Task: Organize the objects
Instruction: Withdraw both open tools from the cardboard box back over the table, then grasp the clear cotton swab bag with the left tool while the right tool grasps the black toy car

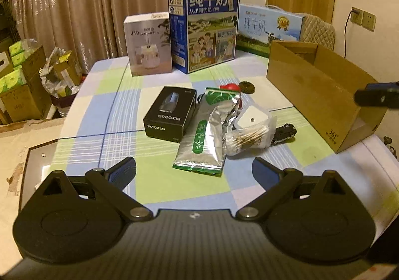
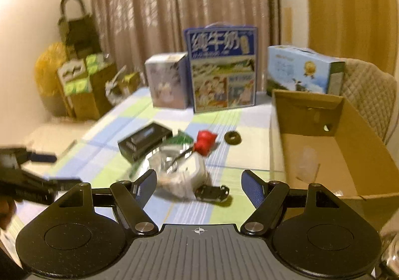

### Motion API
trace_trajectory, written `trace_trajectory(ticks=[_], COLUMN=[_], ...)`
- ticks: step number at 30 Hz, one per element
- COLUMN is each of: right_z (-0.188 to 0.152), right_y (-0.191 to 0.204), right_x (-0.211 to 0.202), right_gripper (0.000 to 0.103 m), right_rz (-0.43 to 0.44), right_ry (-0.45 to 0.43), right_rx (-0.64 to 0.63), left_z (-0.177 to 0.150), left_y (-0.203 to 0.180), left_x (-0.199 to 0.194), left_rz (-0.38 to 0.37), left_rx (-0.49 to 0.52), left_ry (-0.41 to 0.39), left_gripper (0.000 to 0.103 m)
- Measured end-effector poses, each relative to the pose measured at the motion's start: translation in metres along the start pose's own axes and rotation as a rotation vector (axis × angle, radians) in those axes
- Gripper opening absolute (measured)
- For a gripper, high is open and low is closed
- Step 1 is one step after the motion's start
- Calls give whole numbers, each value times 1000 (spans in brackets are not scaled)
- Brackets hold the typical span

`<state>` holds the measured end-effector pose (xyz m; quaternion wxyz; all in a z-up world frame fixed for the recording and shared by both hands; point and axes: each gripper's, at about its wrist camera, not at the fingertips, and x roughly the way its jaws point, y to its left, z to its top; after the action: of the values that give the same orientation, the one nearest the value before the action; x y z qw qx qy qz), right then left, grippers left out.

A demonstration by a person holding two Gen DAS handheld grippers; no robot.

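Tabletop (image 1: 119, 95) wears a soft cloth with blue, green and white squares. Big cardboard box (image 2: 349, 145) sits on its right side, open on top, brown and stiff; I cannot tell what lies inside. At the back stands a tall blue milk carton (image 1: 203, 28) with a handle, between a white box (image 1: 149, 45) and a flat light-blue box (image 1: 270, 28). In the middle is a little pile: a black box (image 1: 169, 115), a shiny silver bag (image 1: 202, 147) with green labels, a clear bag of cotton swabs (image 1: 249, 140), a small black toy car (image 1: 284, 133), something red (image 1: 230, 86) and a dark ring (image 1: 247, 86). Left tool (image 1: 194, 172) is spread wide, with nothing in it. Right tool (image 2: 199, 185) gapes too, and grasps nothing.
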<state>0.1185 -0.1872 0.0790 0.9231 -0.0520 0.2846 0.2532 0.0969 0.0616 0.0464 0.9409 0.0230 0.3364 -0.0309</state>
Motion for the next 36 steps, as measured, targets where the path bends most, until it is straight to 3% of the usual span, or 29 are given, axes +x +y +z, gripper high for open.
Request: trace_trajectory(ticks=[10, 18, 23, 28, 31, 36], right_z=[-25, -26, -26, -26, -27, -27], right_y=[-2, -8, -7, -7, -8, -9], right_x=[55, 78, 87, 92, 93, 96], right_gripper=[72, 71, 62, 60, 60, 60], right_rz=[9, 3, -7, -14, -19, -15], right_ry=[76, 145, 179, 189, 195, 202], right_rx=[-44, -23, -23, -34, -34, -29], left_z=[-4, 12, 21, 25, 26, 26], left_y=[-8, -27, -41, -50, -57, -66], left_x=[50, 83, 108, 129, 142, 157], left_rz=[-73, -170, -210, -251, -264, -288], left_rx=[81, 236, 329, 418, 467, 519], left_ry=[37, 16, 12, 18, 26, 50], left_gripper=[96, 81, 78, 73, 69, 51])
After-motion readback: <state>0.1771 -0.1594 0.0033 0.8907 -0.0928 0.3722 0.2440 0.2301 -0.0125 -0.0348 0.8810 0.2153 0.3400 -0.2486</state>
